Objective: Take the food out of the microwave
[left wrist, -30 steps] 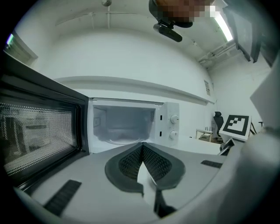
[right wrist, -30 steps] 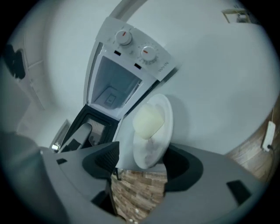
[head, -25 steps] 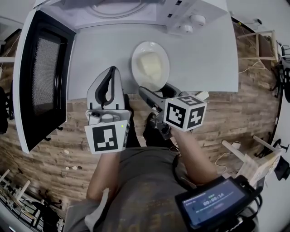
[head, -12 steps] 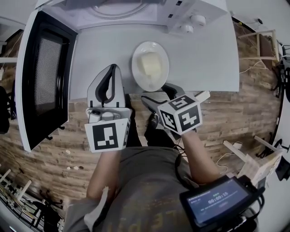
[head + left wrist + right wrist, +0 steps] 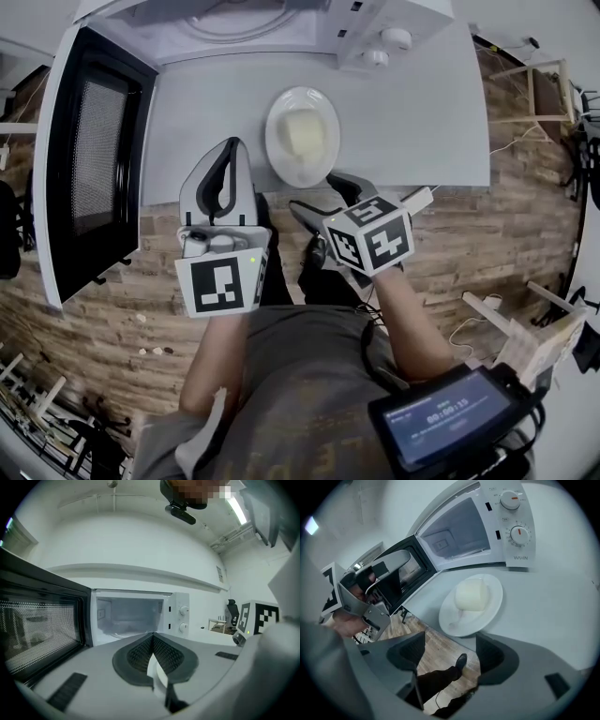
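**Head view:** The plate (image 5: 281,161) with the food (image 5: 305,134) sits on the counter (image 5: 422,122), outside the microwave (image 5: 375,33) and close to the front edge. Your left gripper (image 5: 231,148) and right gripper (image 5: 319,195) hover near that edge.

**Left gripper view:** Jaws pressed together, holding nothing. The microwave is empty, door (image 5: 42,630) open.

**Right gripper view:** Jaws apart and empty, the plate just beyond them.

**Risk:** Clip the rim and the plate could tip off the counter.

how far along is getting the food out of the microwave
Done: the plate with the food sits on the table, outside the microwave, whose cavity looks empty. In hand: nothing; the right gripper is open, short of the plate, and the left gripper is shut on nothing. Left: perhaps only closing the open door.
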